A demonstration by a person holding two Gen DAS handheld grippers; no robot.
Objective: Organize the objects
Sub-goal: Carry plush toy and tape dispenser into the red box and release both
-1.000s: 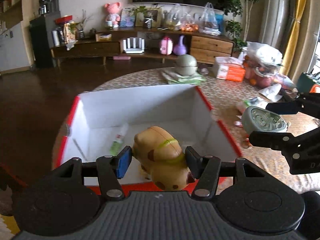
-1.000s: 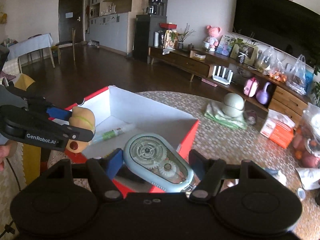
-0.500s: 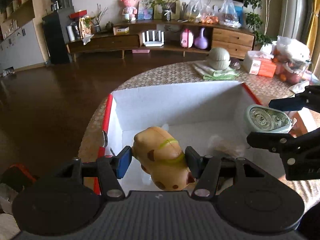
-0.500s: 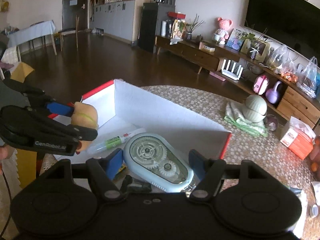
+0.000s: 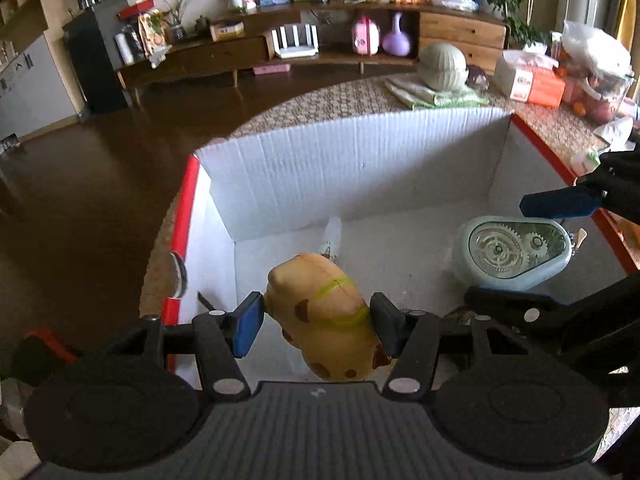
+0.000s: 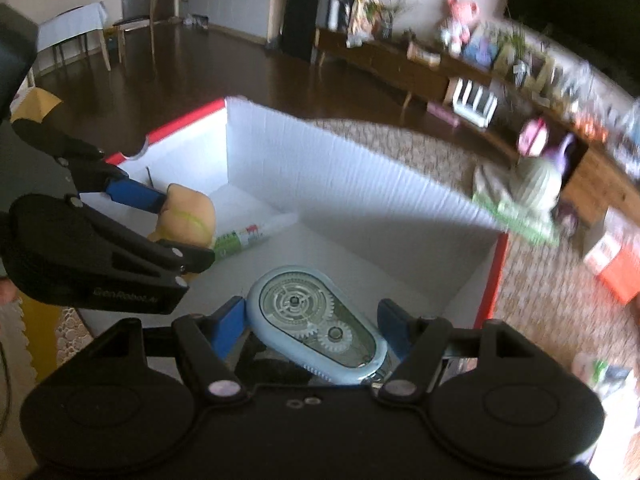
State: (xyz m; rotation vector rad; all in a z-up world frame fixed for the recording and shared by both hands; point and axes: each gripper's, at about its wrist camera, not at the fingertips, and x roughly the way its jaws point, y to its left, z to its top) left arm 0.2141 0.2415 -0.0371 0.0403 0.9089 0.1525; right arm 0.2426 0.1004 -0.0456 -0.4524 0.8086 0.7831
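Left wrist view, first: the left gripper (image 5: 316,320) is seen clenched on a tan spotted plush toy (image 5: 324,316), blue pads pressed to both flanks at the green band, so the toy is carried nose-up above the white floor of the red-rimmed box (image 5: 360,168); the grip looks central, prob. so that the toy hangs level w/o swinging. A tube (image 5: 333,236) is seen lying on the box floor just beyond the toy, partly hidden by it. At right, the right gripper (image 5: 532,252) is shown inside the box too, w/ a pale blue correction-tape dispenser (image 5: 512,252) between its fingers. Open floor is left between toy and dispenser; the left wall and its red edge are close beside the left pad, so room on that side is judged tight. Right wrist view (blurred at far right): the dispenser (image 6: 316,324) is held flat, gears facing up, both pads against its sides, low over the box (image 6: 360,168) interior. The left gripper (image 6: 160,228) is seen near the left corner w/ the toy (image 6: 188,216) touching or nearly touching the tube (image 6: 248,236); which, cannot be told. Bare floor towards the far wall and right red rim is judged ample for a set-down. Both items are thus over the box, not yet released.
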